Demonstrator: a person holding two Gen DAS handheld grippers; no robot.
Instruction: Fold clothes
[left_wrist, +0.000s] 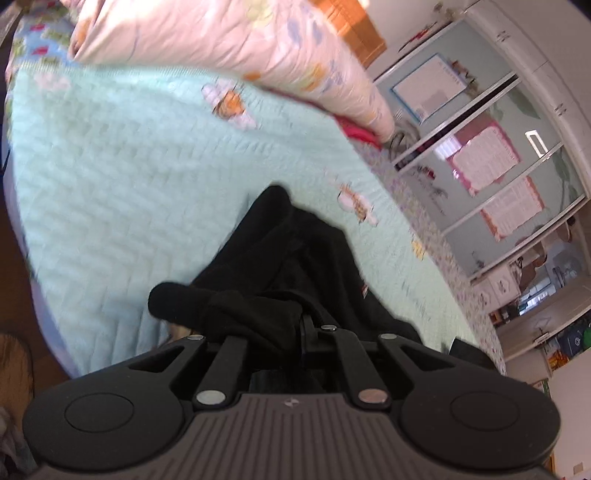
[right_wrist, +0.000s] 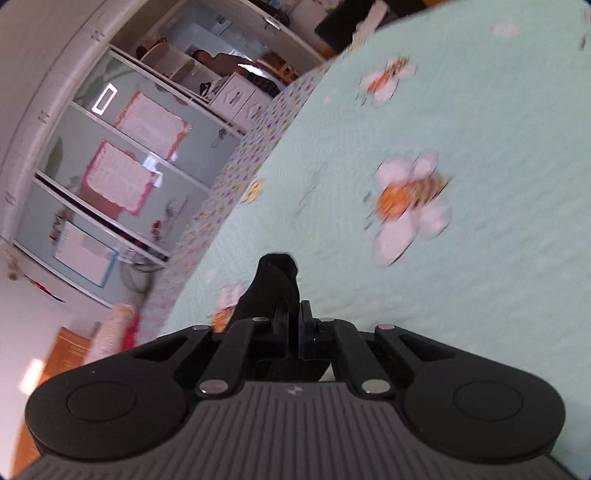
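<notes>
A black garment (left_wrist: 291, 258) lies bunched on the pale green quilted bedspread (left_wrist: 110, 166), stretching away from my left gripper (left_wrist: 303, 325). The left jaws are shut on a thick fold of that black cloth, which drapes over and hides the fingertips. In the right wrist view my right gripper (right_wrist: 293, 317) has its jaws shut on a narrow end of the black garment (right_wrist: 275, 280), which sticks up past the fingertips above the bedspread (right_wrist: 480, 295).
A flower-printed pillow or duvet (left_wrist: 229, 48) lies at the far end of the bed. Glass cabinet doors with posters (left_wrist: 480, 162) stand along the bed's side, also seen as the cabinet (right_wrist: 122, 162) in the right view. A person (right_wrist: 229, 62) shows in the background.
</notes>
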